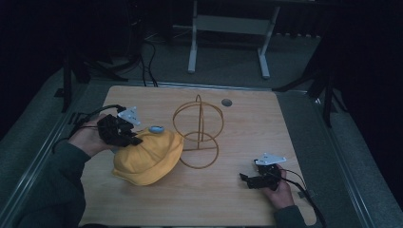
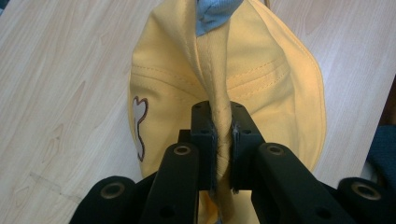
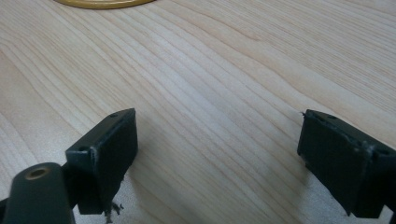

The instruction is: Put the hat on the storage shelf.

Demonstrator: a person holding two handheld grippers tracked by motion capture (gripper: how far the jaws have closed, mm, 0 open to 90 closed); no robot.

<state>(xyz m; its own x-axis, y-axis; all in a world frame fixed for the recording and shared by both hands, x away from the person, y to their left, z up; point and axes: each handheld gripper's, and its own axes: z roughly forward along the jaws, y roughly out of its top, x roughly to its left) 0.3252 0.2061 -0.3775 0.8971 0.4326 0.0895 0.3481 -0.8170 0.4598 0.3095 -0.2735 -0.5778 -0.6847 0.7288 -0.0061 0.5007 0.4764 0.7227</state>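
Cap gripped, stand still bare

Progress looks early to middling, judged from how things lie. The left gripper has its jaws pinched tight on a fold of the yellow cap; in the left gripper view the fabric is squeezed into a narrow ridge between the pads, with the cap's crown and a small outlined emblem hanging beyond them. A blue-grey patch shows at the far end of the cap. In the high view the cap sits on the wooden table, left of centre, its right edge just beside the base ring of the gold wire stand. Whether it rests fully on the table or is lifted slightly at the gripped edge, I cannot tell.

The right gripper lies low at the near right of the table, well apart from the cap, jaws spread wide over bare wood and holding nothing.

The grasp seems done. If the work is to set the cap on the stand, then lifting, carrying and draping it over the wire hoops all remain, and the stand carries nothing yet.
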